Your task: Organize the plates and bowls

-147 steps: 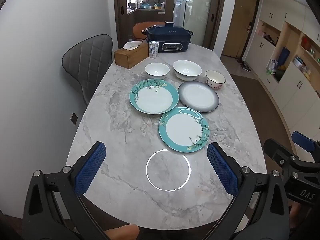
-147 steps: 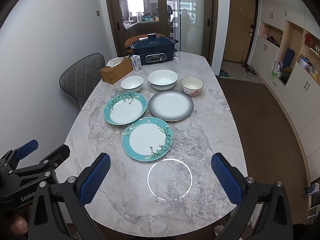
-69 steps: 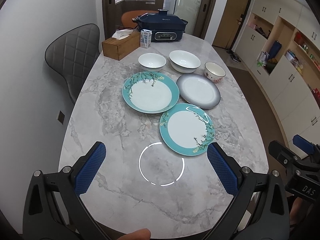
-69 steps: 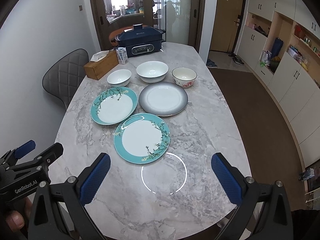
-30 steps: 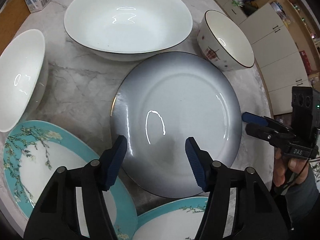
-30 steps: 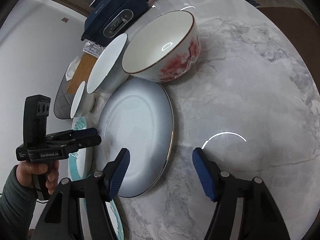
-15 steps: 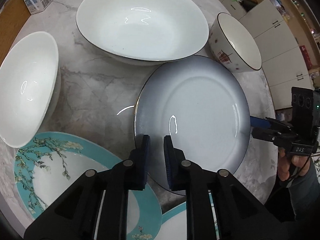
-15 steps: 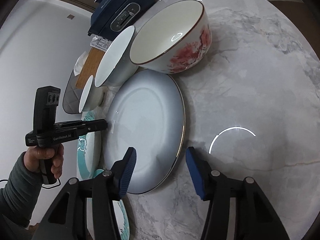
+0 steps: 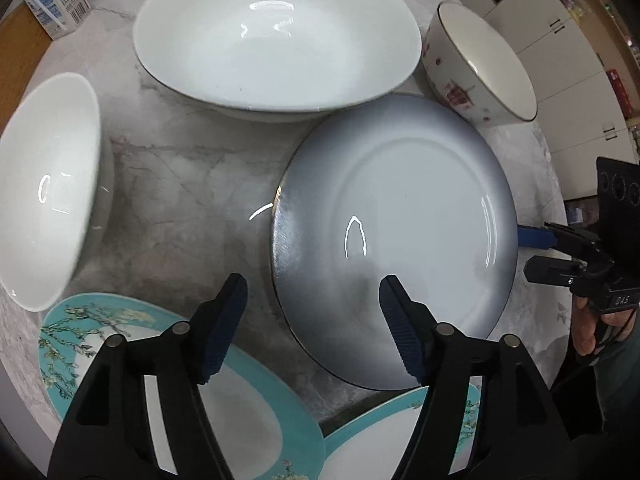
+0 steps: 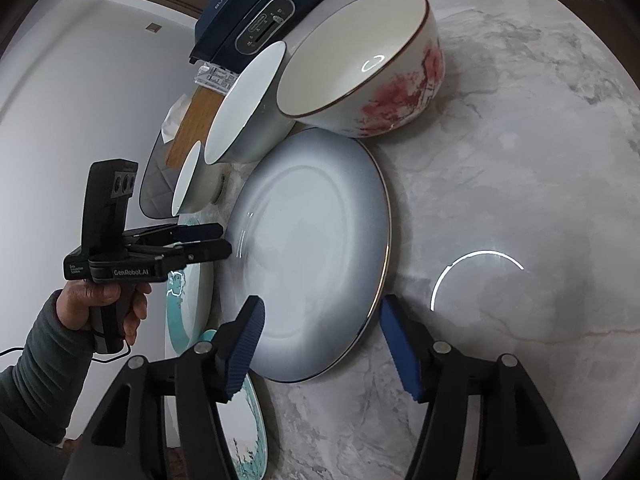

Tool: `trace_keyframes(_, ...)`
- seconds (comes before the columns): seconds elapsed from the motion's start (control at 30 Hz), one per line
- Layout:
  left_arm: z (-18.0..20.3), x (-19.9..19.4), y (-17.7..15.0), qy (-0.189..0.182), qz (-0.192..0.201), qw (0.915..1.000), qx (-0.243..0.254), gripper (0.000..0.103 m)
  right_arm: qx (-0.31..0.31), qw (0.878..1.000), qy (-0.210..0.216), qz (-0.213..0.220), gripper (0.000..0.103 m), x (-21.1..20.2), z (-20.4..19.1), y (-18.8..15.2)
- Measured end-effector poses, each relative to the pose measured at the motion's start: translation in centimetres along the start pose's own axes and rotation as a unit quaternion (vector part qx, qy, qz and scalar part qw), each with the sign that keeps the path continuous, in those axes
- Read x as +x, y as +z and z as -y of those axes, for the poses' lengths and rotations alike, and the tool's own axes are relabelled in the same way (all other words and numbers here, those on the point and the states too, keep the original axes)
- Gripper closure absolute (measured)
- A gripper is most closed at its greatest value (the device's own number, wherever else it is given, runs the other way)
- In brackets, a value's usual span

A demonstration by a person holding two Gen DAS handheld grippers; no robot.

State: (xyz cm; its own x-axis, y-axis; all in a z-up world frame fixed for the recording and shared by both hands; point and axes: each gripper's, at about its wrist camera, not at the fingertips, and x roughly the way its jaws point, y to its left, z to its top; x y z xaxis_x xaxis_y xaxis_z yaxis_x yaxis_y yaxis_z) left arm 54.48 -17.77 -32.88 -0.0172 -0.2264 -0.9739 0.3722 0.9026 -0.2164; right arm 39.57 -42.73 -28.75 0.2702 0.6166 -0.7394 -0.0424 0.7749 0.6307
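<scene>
**Lurker42:** While both claws sit this low over the marble table [image 10: 520, 160], it looks to me like the grey plate [image 9: 400, 220] is the target. The left gripper [image 9: 312, 312] has its fingers spread apart with the plate's near-left rim between them, nothing clamped. The right gripper [image 10: 320, 332] is spread too, straddling the rim on the opposite side. My guess is two claws because a flat plate lying on stone gives nothing to pinch from one side.

**PlateGuy:** Agreed, though that's a guess. The left camera shows what's ahead of that claw: the big white bowl [image 9: 276, 40] beyond the plate, the small white bowl [image 9: 44, 184] off to its left, the floral bowl [image 9: 480, 64] ahead-right, and two teal plates [image 9: 256, 412] tucked under its fingers. The right camera loses most of that but shows the left claw side-on, plus the blue cooker [image 10: 256, 12] far behind the bowls.

**Lurker42:** Whether either pad touches the rim, can't tell.
</scene>
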Motion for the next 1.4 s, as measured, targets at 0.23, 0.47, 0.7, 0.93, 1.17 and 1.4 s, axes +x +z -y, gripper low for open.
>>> trace_keyframes(0.23,-0.6,1.0,0.0,-0.021,0.029,0.998,-0.052,0.075,-0.001,1.0,0.007,-0.003,0.048,0.2,0.3,0.0)
trace_keyframes(0.47,0.2,1.3,-0.6,-0.008,0.023,0.9988,-0.043,0.075,0.004,1.0,-0.009,-0.002,0.049,0.4,0.1,0.5)
trace_keyframes(0.7,0.4,0.8,-1.5,0.002,0.009,0.9991,-0.04,0.074,0.03,0.998,-0.06,-0.008,0.087,0.8,1.0,1.1)
trace_keyframes(0.93,2.0,1.2,-2.6,-0.015,0.022,0.9989,-0.038,0.078,0.05,0.996,-0.074,0.007,0.087,0.1,1.9,0.7)
trace_keyframes(1.17,2.6,0.0,-3.7,-0.024,0.038,0.9984,-0.034,0.081,0.055,0.996,-0.074,0.009,0.087,-0.8,2.5,-0.3)
trace_keyframes(1.4,3.2,-0.8,-4.4,-0.036,0.038,0.9974,-0.05,0.083,0.059,0.996,-0.065,0.019,0.087,-1.5,2.4,-1.1)
